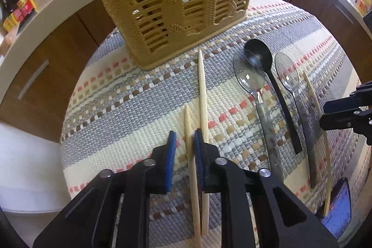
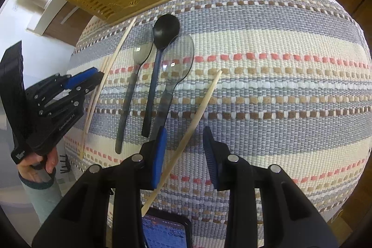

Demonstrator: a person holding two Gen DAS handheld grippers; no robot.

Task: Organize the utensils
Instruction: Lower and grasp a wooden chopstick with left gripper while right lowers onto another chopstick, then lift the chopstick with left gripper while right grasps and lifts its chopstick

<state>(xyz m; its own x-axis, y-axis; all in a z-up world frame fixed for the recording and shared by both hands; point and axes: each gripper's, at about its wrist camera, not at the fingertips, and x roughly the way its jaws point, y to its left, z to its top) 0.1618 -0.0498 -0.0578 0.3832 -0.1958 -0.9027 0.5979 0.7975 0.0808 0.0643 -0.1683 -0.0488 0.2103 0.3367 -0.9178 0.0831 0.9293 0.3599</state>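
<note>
Two pale chopsticks lie on the striped woven mat (image 1: 139, 97). The shorter chopstick (image 1: 187, 127) sits between the blue pads of my left gripper (image 1: 185, 147), against the right pad with a gap on the left. The longer chopstick (image 1: 201, 85) runs just outside that pad. My right gripper (image 2: 184, 145) is open over a third chopstick (image 2: 204, 99), which lies slantwise between its fingers. A black spoon (image 2: 166, 29) and two clear spoons (image 2: 141, 52) (image 2: 179, 62) lie between the grippers. A yellow slatted utensil basket (image 1: 172, 4) stands behind them.
A phone (image 2: 165, 231) with a lit screen lies at the mat's near edge, under the third chopstick's end. Wooden cabinets (image 1: 46, 62) and a pale counter with a sauce bottle (image 1: 16, 8) ring the table. A person's hand (image 2: 37, 162) holds the left gripper.
</note>
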